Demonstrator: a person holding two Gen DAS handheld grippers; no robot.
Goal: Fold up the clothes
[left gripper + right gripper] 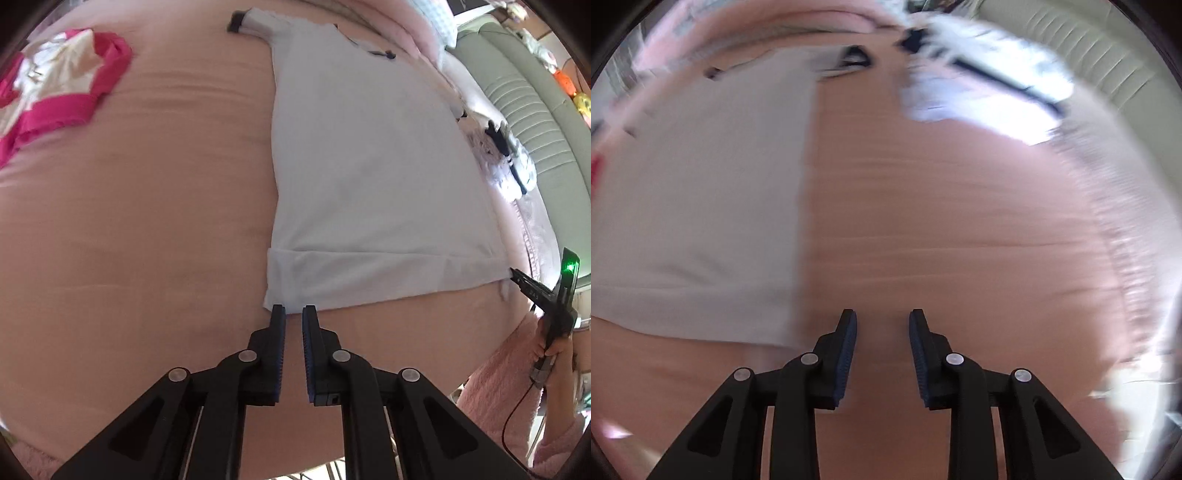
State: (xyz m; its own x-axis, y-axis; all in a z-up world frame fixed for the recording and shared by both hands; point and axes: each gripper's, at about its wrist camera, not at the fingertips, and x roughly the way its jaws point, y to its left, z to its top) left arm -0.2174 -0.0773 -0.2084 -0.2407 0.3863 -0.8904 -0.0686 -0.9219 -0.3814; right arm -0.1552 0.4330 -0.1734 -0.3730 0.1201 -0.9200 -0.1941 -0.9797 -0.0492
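A pale white T-shirt (369, 166) lies flat on the pink bedsheet (129, 221), its hem toward me and its collar at the far end. A dark-cuffed sleeve sticks out at the far left. My left gripper (293, 311) hovers right at the hem's near left corner, open by a narrow gap with nothing between its fingers. The right gripper (517, 275), held by a hand in a fluffy pink sleeve, points at the hem's right corner. In the blurred right wrist view the shirt (701, 203) lies left of the right gripper (882, 321), which is open and empty.
A crumpled pink-and-white garment (66, 85) lies at the far left of the bed. A white garment with black trim (506, 155) sits by the bed's right edge, also the blurred white garment (979, 85). A grey-green padded headboard (524, 110) runs along the right.
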